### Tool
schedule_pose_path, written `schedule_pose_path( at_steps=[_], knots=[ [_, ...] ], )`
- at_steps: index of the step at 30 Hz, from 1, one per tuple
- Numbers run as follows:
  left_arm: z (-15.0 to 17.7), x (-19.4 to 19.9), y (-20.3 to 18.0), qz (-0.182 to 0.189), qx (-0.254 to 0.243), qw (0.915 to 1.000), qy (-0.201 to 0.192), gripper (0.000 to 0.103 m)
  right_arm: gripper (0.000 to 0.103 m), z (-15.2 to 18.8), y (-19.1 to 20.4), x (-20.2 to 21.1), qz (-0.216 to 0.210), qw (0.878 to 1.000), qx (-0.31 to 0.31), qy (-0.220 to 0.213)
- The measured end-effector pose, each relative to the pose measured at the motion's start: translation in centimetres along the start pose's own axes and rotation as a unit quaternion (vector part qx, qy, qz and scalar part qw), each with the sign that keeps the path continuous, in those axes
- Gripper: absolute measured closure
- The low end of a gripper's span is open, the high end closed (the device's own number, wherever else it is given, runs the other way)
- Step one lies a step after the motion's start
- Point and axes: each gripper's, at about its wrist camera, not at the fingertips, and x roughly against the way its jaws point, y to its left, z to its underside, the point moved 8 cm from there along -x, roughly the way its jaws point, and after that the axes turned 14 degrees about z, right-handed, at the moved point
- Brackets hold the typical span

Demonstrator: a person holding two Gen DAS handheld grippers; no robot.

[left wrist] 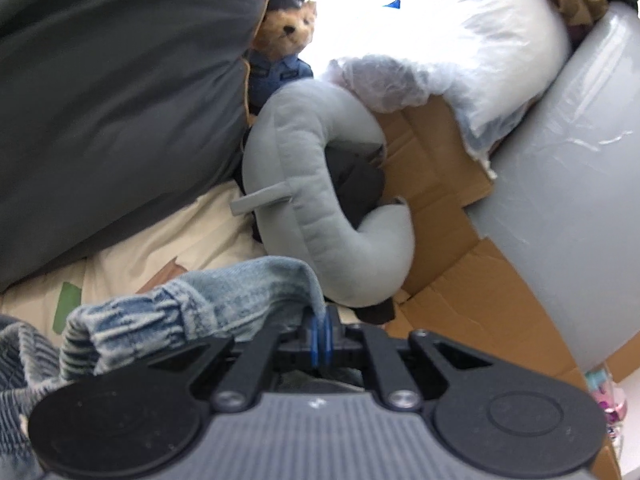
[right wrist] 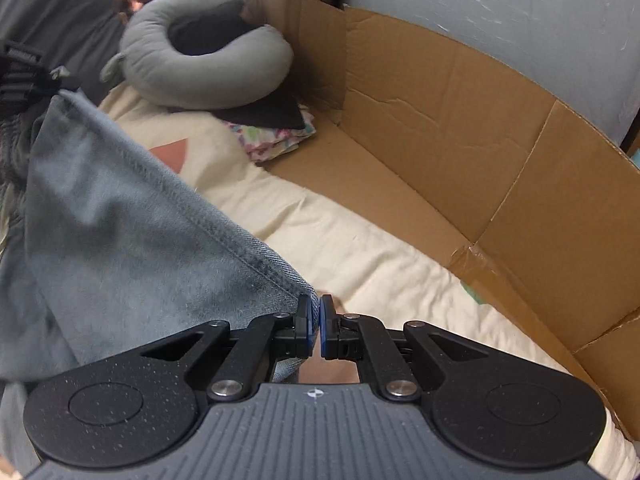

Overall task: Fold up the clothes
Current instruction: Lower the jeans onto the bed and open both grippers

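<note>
Jeans [right wrist: 120, 224] are hanging from your pinched-tight left hand-held gripper [left wrist: 322, 334], while your right hand-held gripper [right wrist: 315, 330], nearly closed, is catching only the hem edge and risking a slip.

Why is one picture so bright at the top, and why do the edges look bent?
Left wrist view: the white bag near the window is blown out to pure white, and the teddy bear beside it is soft. Right wrist view: light is even, but the fisheye lens bows the cardboard wall into a curve, and the jeans close to the lens are blurred.
</note>
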Motion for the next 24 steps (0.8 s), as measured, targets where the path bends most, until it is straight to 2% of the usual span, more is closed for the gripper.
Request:
schedule_pose_path(
  at_steps=[6,7,9,11,12,15,19,24],
  knots=[
    [0.9,-2.6,1.1,-0.014,0.028,0.9988,0.037,0.089,0.101,-0.4,-0.2,-2.4,-0.004,1.000,-0.015,0.012],
    [1.0,-2.8,1.0,-0.014,0.031,0.9986,0.041,0.083,0.099,-0.5,-0.2,-2.8,-0.005,1.000,-0.018,0.013],
    [0.9,-2.7,0.3,-0.009,0.028,0.9987,0.042,0.065,0.099,-0.6,-0.2,-3.5,-0.006,1.000,-0.023,0.017],
    [0.6,-2.3,-0.7,-0.005,0.013,0.9992,0.038,0.032,0.098,-0.7,-0.3,-4.3,-0.007,0.999,-0.028,0.021],
    [0.5,-2.0,-1.1,-0.007,0.002,0.9992,0.040,0.028,0.097,-0.8,-0.3,-4.7,-0.008,0.999,-0.031,0.023],
    [0.3,-1.3,-2.2,0.000,-0.023,0.9983,0.054,0.029,0.083,-0.2,-0.3,-3.9,-0.020,0.999,-0.027,0.020],
    [0.9,0.5,-2.3,0.003,-0.042,0.9965,0.072,0.030,0.073,0.8,-0.5,-2.4,-0.035,0.999,-0.025,0.018],
    [2.7,4.3,-1.5,0.003,-0.044,0.9958,0.081,0.033,0.070,2.1,-0.7,0.1,-0.036,0.999,-0.011,0.002]
  ],
)
